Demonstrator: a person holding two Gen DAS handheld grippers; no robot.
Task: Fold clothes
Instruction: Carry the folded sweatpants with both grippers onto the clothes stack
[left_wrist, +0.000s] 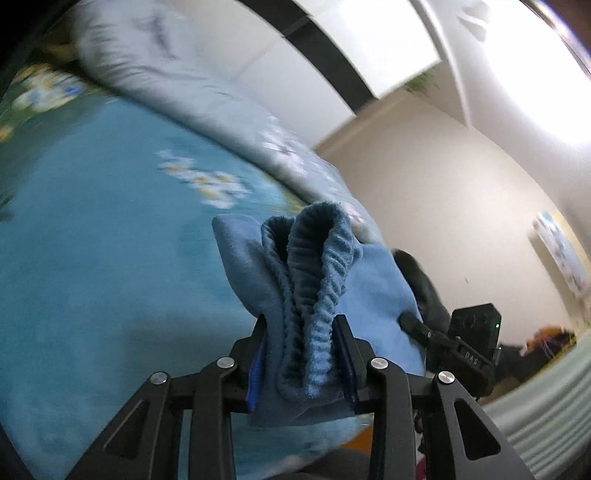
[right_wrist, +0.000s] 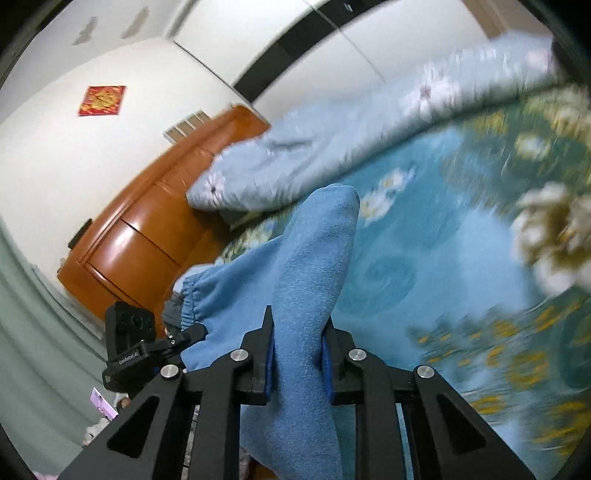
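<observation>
The left tool (left_wrist: 301, 354) is clamped on the ribbed waistband of a soft blue fleece garment (left_wrist: 314, 280), the right tool (right_wrist: 300, 358) on another bunched fold, lifted above the blue floral bedspread (right_wrist: 424, 251).

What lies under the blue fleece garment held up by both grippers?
Under the blue fleece garment spreads a teal floral bedspread, with a pale quilt bunched behind. Both the left gripper and right gripper clamp it. Whatever is directly beneath the hanging fabric is hidden.
</observation>
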